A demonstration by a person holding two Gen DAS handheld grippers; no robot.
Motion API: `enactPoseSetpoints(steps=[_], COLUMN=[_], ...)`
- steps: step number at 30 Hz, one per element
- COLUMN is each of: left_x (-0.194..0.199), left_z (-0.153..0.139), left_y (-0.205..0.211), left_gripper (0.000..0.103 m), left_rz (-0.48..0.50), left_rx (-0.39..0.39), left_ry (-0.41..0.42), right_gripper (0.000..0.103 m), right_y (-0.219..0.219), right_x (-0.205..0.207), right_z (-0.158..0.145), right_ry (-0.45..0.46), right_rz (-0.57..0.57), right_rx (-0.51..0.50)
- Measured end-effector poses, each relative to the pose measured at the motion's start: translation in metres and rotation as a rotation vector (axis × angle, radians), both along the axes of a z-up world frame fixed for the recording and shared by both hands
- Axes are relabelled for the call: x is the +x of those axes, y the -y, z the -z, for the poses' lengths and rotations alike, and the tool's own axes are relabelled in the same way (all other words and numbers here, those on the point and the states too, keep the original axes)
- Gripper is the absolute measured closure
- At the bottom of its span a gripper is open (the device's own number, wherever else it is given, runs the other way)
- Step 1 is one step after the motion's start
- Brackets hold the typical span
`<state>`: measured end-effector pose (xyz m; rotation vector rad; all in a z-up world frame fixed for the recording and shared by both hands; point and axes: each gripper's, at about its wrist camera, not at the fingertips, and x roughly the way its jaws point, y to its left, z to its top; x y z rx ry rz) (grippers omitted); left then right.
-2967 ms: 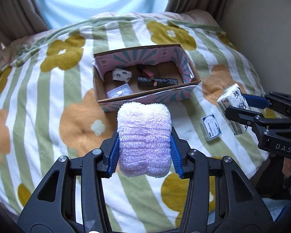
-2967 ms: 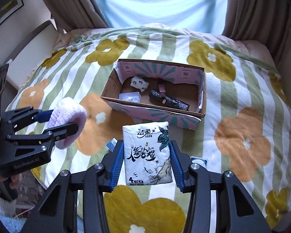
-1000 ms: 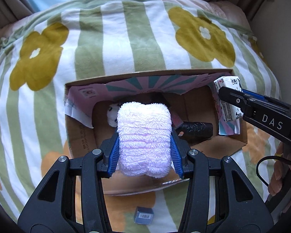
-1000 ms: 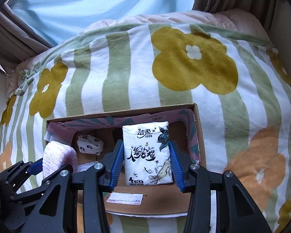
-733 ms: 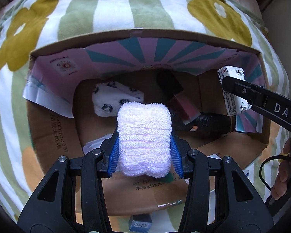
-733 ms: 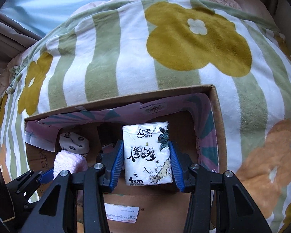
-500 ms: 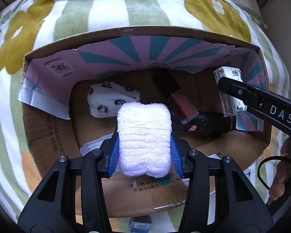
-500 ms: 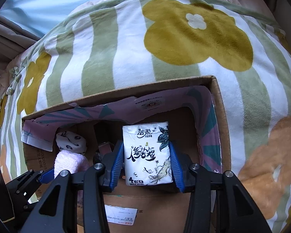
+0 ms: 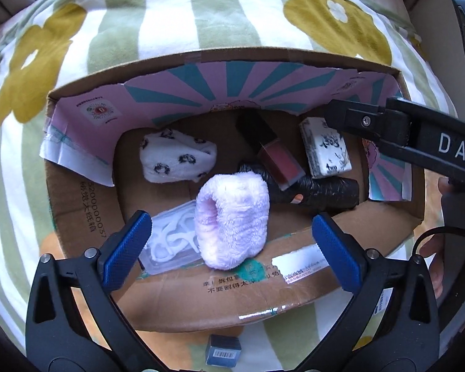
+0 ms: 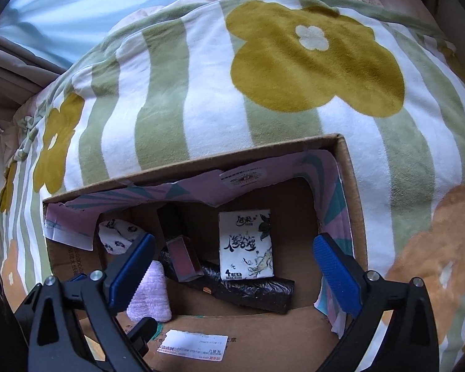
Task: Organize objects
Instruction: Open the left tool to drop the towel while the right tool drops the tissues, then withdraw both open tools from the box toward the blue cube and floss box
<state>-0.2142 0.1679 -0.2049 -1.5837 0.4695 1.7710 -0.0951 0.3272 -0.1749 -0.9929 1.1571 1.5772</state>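
Release | left gripper [image 9: 232, 238] and right gripper [image 10: 232, 266] now spread apart | fluffy roll [image 9: 232, 220] and tissue pack [image 10: 246, 245] apparently dropped into cardboard box [image 9: 86, 210] | small blue box [image 9: 223, 353] still outside.

Left gripper [image 9: 232, 241]: jaws spread wide, blue pads [image 9: 125, 249] apart on both sides, nothing clamped between them, pointing down and forward. Right gripper [image 10: 232, 272]: jaws likewise spread wide, blue pads [image 10: 333, 276] well apart, gripping nothing. Right gripper's black arm reaches in from right edge of left wrist view. Person's fingers [image 9: 435, 276] show at right edge below it, wrapped on handle. Both grippers close side by side, left one low at right view's left edge.
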Motion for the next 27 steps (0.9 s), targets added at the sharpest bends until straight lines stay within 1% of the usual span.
enactPoseSetpoints(steps=[2,3,9,15,21,27], left_x=[0.000,-0.001,0.001,0.002,0.008,0.017], left_z=[0.001,0.001,-0.009,-0.029,-0.060,-0.102], left_y=[0.000,0.001,0.006,0.010,0.022,0.046], left_gripper=[0.000,0.000,0.000,0.000,0.000,0.000], left_rz=[-0.004,-0.006,-0.014,-0.018,-0.033,-0.073], left_rx=[-0.007,-0.006,0.003,0.020,0.044,0.066], left_ry=[0.001,0.003,-0.005,-0.027,-0.057,-0.106], right_gripper=[0.002,0.002,0.002,0.002,0.002,0.002], right_y=[0.001,0.003,0.008,0.015,0.030,0.056], right_x=[0.000,0.000,0.000,0.002,0.003,0.004], right_z=[0.000,0.000,-0.005,-0.021,-0.053,-0.098], right_ry=[0.002,0.041,0.057,0.069,0.068,0.060], right_rz=[-0.005,-0.247,-0.265,-0.280,-0.310,-0.351], right_rx=[-0.004,0.013,0.019,0.039,0.074,0.133])
